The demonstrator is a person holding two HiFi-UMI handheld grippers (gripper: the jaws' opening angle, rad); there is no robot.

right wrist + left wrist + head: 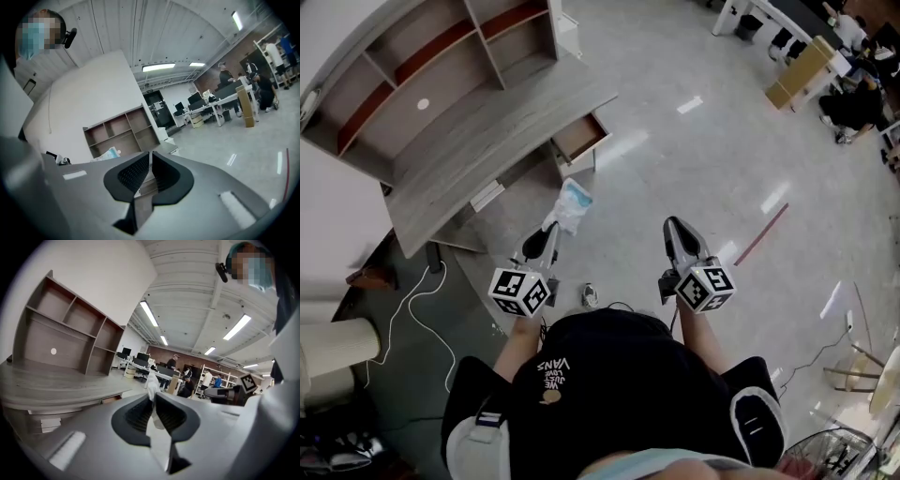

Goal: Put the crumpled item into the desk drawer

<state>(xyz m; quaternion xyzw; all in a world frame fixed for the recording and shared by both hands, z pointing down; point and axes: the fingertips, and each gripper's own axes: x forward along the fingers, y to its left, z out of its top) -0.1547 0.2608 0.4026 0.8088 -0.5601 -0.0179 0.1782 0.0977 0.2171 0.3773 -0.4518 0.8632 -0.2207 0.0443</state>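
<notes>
1. The desk (502,127) is pale grey wood grain, with a curved top and open shelves on top. The carrying step looks to be in hand.
2. Its drawer (579,138) stands pulled out, a shallow box, brownish inside. The next move calls for bringing the load over it and lowering before release.
3. The crumpled item (573,203) is thin, wrinkled, white and pale blue. It is held in the air short of the drawer.
4. The left gripper (547,232) pinches it between ribbed dark pads.
5. The right gripper (673,226) has its jaws pressed together on nothing.
</notes>
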